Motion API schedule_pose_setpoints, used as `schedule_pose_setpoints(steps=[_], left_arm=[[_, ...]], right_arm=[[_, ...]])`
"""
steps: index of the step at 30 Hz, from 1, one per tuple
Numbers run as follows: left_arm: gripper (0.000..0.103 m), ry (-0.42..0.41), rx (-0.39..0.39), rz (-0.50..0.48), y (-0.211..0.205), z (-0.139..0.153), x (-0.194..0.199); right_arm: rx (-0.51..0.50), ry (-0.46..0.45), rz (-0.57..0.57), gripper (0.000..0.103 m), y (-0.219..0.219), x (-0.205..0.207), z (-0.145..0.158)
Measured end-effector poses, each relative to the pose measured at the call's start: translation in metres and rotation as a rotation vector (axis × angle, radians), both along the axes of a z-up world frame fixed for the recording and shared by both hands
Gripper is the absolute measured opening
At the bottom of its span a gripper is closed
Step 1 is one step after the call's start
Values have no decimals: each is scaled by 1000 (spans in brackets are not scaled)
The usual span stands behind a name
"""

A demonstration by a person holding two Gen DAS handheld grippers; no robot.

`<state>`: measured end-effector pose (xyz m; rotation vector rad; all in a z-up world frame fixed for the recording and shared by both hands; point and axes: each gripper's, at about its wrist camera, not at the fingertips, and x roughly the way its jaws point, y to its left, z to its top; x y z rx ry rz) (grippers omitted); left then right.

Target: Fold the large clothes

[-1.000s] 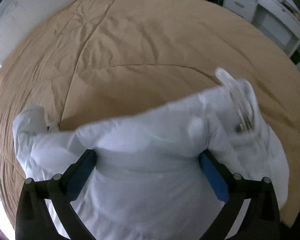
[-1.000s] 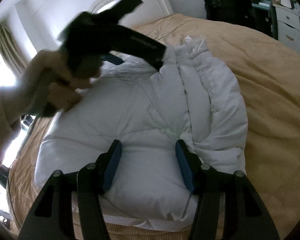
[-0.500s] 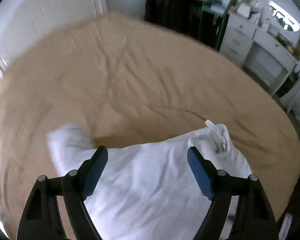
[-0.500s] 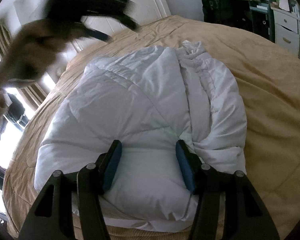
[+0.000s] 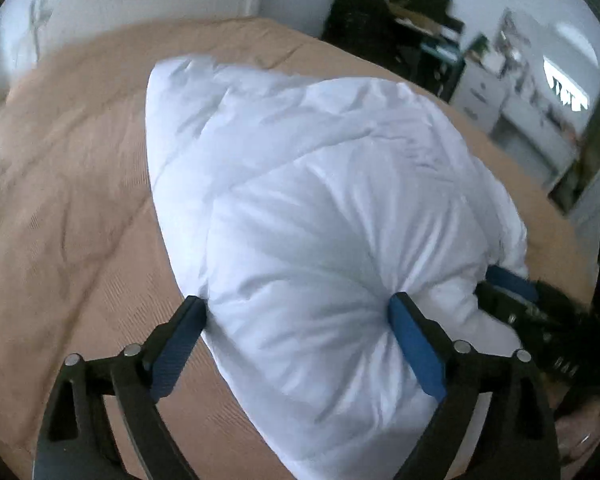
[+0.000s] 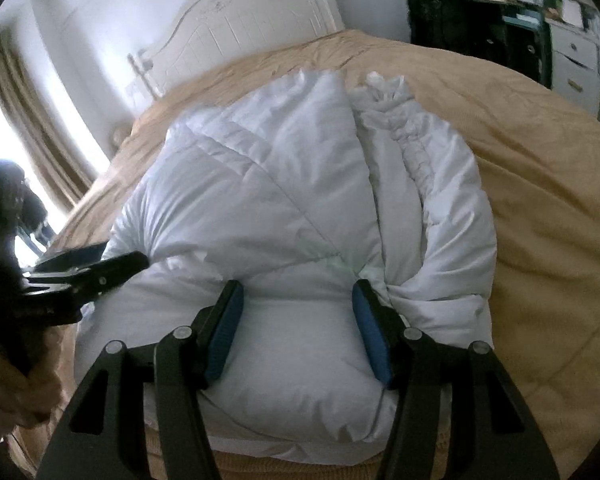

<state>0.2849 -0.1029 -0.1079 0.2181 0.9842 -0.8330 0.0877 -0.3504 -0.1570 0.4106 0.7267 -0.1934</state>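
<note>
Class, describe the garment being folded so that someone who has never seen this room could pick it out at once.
Start at the wide bed under the tan bedspread, with a white headboard behind it. On the near part of the spread lies the white puffy jacket, quilted and partly folded over itself. It is the only white, padded thing on the tan cover.

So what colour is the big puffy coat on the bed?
White; the puffy coat shows best in the right wrist view.
</note>
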Motion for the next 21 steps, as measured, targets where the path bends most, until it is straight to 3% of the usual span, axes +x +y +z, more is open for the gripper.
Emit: schedule_pose_setpoints(steps=[2,6,7,8,9,12,16,17,18,21], left_arm=[[96,35,-14,10,2,0,4],[96,-23,3,0,1,6,2],[96,-17,2,2,-3,6,4],[96,-8,-2,3,-5,6,7],[96,11,-12,6,-4,5,10],[97,44,-31,15,-4,3,12],[97,65,-50,19,0,2,14],[97,79,-60,21,1,1,15],[97,105,-78,22,4,0,17],[97,247,-171,35,25,-3,36]], right_arm=[[-31,15,-7,58,4,2,3],[39,51,-62,59,-2,-3,27],[45,40,-78,66,-2,-7,37],[36,32,-93,82,-1,-11,46],[2,54,-122,87,1,-11,52],[-112,142,-140,89,12,-2,63],[-211,280,-161,96,18,13,44],[-188,290,-180,103,11,10,38],[-154,283,-199,103,3,3,34],[133,243,-225,103,-30,-13,13]])
